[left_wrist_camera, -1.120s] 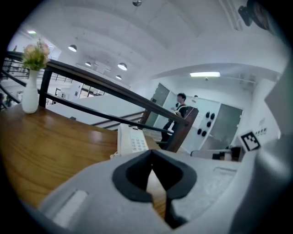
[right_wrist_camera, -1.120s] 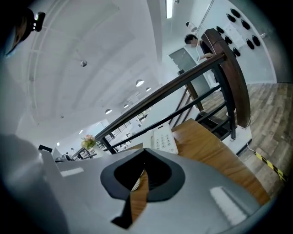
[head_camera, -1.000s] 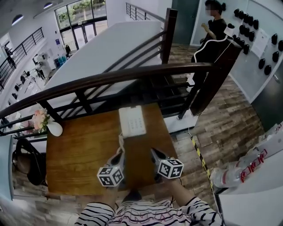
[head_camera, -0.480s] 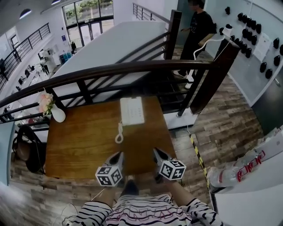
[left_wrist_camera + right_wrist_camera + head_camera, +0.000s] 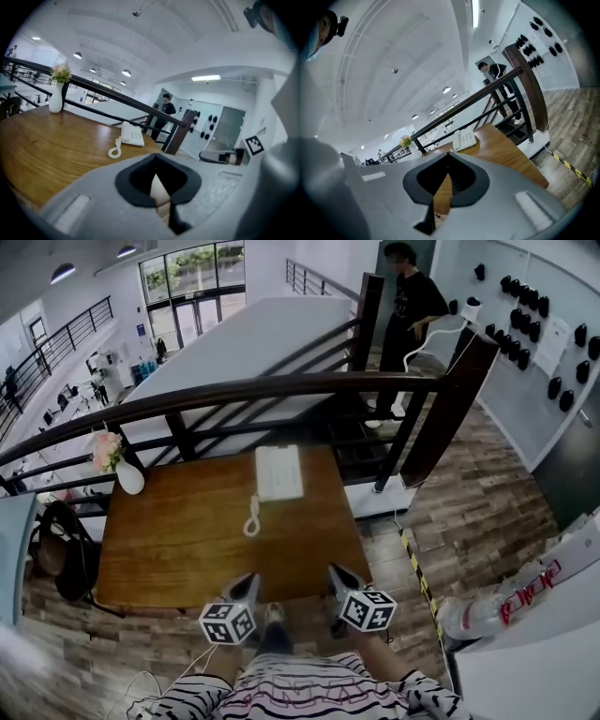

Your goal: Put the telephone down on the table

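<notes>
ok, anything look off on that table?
Nothing much. The telephone lies flat at the table's far edge, its coiled cord trailing loose toward the near side; the vase stands upright. Nothing spilled or broken.

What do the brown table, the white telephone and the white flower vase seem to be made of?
Brown table: likely varnished wood; grain streaks, soft sheen. White telephone: probably matte plastic; moulded keypad body, coiled cord. White flower vase: perhaps glazed ceramic; smooth, opaque.

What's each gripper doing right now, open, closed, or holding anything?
Left gripper: closed, holding nothing.
Right gripper: closed, holding nothing.
</notes>
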`<state>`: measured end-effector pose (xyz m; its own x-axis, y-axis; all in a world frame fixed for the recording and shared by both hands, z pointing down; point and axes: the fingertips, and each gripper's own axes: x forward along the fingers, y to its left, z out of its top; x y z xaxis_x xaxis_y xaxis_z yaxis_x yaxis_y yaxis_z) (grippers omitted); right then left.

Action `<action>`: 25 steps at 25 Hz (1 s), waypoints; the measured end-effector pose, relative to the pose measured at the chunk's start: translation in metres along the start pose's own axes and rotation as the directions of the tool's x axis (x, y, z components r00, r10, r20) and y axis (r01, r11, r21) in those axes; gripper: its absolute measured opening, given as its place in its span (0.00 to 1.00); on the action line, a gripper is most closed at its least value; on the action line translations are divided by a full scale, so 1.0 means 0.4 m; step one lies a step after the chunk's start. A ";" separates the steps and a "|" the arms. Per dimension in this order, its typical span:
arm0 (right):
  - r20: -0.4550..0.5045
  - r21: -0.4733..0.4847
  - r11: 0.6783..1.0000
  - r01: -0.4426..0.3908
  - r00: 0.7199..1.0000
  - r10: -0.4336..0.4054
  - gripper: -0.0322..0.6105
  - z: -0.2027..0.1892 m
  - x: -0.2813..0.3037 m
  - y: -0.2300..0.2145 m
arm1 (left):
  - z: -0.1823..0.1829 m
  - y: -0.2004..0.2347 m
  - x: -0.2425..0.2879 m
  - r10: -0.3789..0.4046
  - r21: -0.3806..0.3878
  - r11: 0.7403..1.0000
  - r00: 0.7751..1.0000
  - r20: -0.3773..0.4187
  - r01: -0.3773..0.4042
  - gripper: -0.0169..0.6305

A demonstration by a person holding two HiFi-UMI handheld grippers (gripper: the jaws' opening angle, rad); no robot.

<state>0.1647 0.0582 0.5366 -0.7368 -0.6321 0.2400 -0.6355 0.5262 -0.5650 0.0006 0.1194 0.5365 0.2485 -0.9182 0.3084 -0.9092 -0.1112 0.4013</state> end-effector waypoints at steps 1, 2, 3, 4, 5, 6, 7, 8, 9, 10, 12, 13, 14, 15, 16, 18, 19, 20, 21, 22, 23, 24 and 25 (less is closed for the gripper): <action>0.002 -0.003 1.000 0.001 1.000 -0.001 0.05 -0.002 -0.017 0.002 | -0.006 -0.009 -0.009 -0.001 0.000 1.000 1.000 0.001 0.001 0.03; 0.004 -0.006 1.000 0.002 1.000 -0.002 0.05 -0.004 -0.032 0.003 | -0.012 -0.018 -0.016 -0.002 -0.001 1.000 1.000 0.003 0.002 0.03; 0.006 -0.008 1.000 0.004 1.000 -0.004 0.05 -0.006 -0.046 0.004 | -0.016 -0.026 -0.022 -0.003 -0.001 1.000 1.000 0.005 0.003 0.03; 0.007 -0.009 1.000 0.005 1.000 -0.005 0.05 -0.008 -0.060 0.004 | -0.020 -0.034 -0.028 -0.005 0.001 1.000 1.000 0.006 0.005 0.03; 0.008 -0.009 1.000 0.006 1.000 -0.006 0.05 -0.011 -0.072 0.003 | -0.024 -0.041 -0.032 -0.007 0.003 1.000 1.000 0.009 0.007 0.03; 0.009 -0.009 1.000 0.007 1.000 -0.007 0.05 -0.014 -0.083 0.002 | -0.027 -0.048 -0.036 -0.009 0.005 1.000 1.000 0.011 0.009 0.03; 0.008 -0.010 1.000 0.009 1.000 -0.009 0.05 -0.018 -0.094 0.001 | -0.031 -0.054 -0.040 -0.010 0.006 1.000 1.000 0.014 0.010 0.03; 0.008 -0.011 1.000 0.010 1.000 -0.010 0.05 -0.020 -0.103 0.001 | -0.034 -0.059 -0.044 -0.011 0.006 1.000 1.000 0.016 0.011 0.03; 0.008 -0.013 1.000 0.010 1.000 -0.010 0.05 -0.021 -0.110 0.003 | -0.036 -0.064 -0.048 -0.010 0.007 1.000 1.000 0.018 0.010 0.03; 0.009 -0.016 1.000 0.010 1.000 -0.010 0.05 -0.021 -0.115 0.005 | -0.037 -0.067 -0.052 -0.009 0.008 1.000 1.000 0.020 0.009 0.03; 0.010 -0.022 1.000 0.007 1.000 -0.007 0.05 -0.019 -0.123 0.011 | -0.037 -0.073 -0.060 -0.006 0.010 1.000 1.000 0.024 0.006 0.03; 0.010 -0.022 1.000 0.004 1.000 -0.004 0.05 -0.017 -0.125 0.014 | -0.037 -0.076 -0.064 -0.004 0.011 1.000 1.000 0.025 0.004 0.03; 0.010 -0.022 1.000 0.000 1.000 0.000 0.05 -0.016 -0.127 0.018 | -0.038 -0.078 -0.068 -0.003 0.010 1.000 1.000 0.026 0.003 0.03; 0.011 -0.022 1.000 -0.004 1.000 0.005 0.05 -0.015 -0.128 0.021 | -0.039 -0.081 -0.071 -0.002 0.010 1.000 1.000 0.027 0.002 0.03; 0.012 -0.024 1.000 -0.007 1.000 0.007 0.05 -0.013 -0.130 0.024 | -0.040 -0.085 -0.074 -0.002 0.009 1.000 1.000 0.027 0.002 0.03; 0.010 -0.031 0.999 -0.009 1.000 0.009 0.05 -0.012 -0.133 0.029 | -0.041 -0.092 -0.078 -0.001 0.009 1.000 1.000 0.030 0.001 0.03; 0.009 -0.033 0.999 -0.010 1.000 0.011 0.05 -0.011 -0.133 0.031 | -0.041 -0.094 -0.080 -0.001 0.010 1.000 0.999 0.032 0.000 0.03; 0.010 -0.035 0.999 -0.013 1.000 0.013 0.05 -0.011 -0.134 0.034 | -0.039 -0.097 -0.080 0.000 0.011 1.000 0.999 0.035 -0.001 0.03; 0.011 -0.036 0.999 -0.015 1.000 0.015 0.05 -0.009 -0.134 0.035 | -0.038 -0.099 -0.079 0.001 0.012 1.000 0.999 0.039 -0.002 0.03; 0.012 -0.037 0.999 -0.017 1.000 0.017 0.05 -0.008 -0.134 0.035 | -0.036 -0.101 -0.078 0.002 0.014 1.000 0.999 0.043 -0.003 0.03; 0.013 -0.038 0.999 -0.017 1.000 0.018 0.05 -0.008 -0.135 0.035 | -0.035 -0.103 -0.076 0.002 0.015 1.000 0.999 0.046 -0.003 0.03; 0.013 -0.039 0.999 -0.016 1.000 0.017 0.05 -0.008 -0.136 0.034 | -0.034 -0.106 -0.074 0.000 0.017 1.000 0.999 0.048 -0.001 0.03; 0.013 -0.039 0.999 -0.015 1.000 0.015 0.05 -0.008 -0.137 0.033 | -0.034 -0.109 -0.073 -0.001 0.018 1.000 0.999 0.048 0.000 0.03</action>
<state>0.1962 0.1015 0.5184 -0.7433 -0.6314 0.2211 -0.6331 0.5572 -0.5373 0.0377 0.1565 0.5217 0.2335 -0.9352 0.2663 -0.9150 -0.1187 0.3855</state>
